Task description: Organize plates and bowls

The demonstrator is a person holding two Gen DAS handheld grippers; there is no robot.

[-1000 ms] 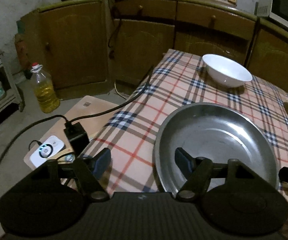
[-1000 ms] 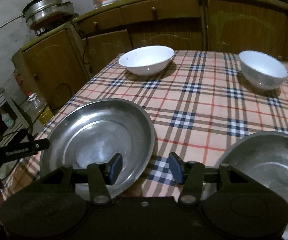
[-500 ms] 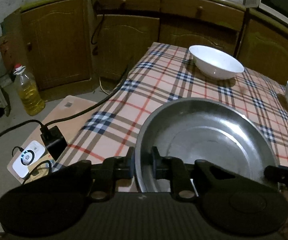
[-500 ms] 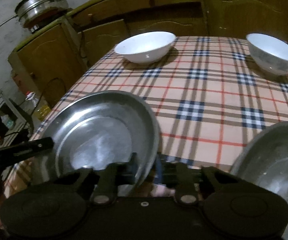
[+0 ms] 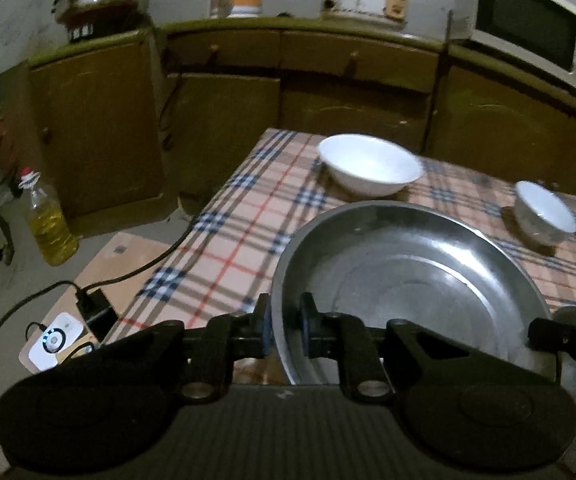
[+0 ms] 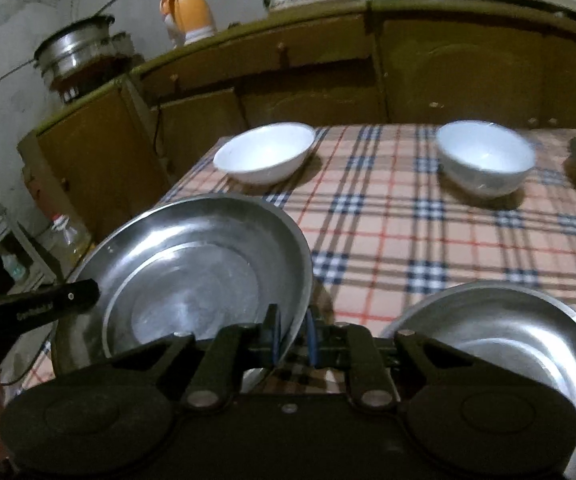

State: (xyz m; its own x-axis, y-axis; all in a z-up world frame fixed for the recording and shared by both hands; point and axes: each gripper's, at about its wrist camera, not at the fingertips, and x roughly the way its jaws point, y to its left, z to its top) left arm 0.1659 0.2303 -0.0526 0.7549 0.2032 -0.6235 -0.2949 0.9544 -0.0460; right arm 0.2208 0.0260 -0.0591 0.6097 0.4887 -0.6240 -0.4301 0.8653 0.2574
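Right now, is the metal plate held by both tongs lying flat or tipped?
Tipped: the metal plate sits raised off the tablecloth, its right rim higher.

**Matte black handheld grippers with blue-edged finger pads**

The left handheld black plastic gripper (image 5: 284, 330) is built on a broad ribbed base plate (image 5: 288, 432) flanked by two smooth rounded housings. Two angular link arms are pinned to it with round silver screws (image 5: 194, 390), and short blocky fingers (image 5: 258, 332) faced with blue pads are carried at their ends.

The right handheld black plastic gripper (image 6: 292, 334) is made alike: dull metal pivot screws (image 6: 372, 396), a small pale screw at the centre of its base, and thin blue pad edges (image 6: 276, 338). White lettering, too blurred to be read, is printed on a black bar (image 6: 44, 306) seen at the left edge of the right wrist view.
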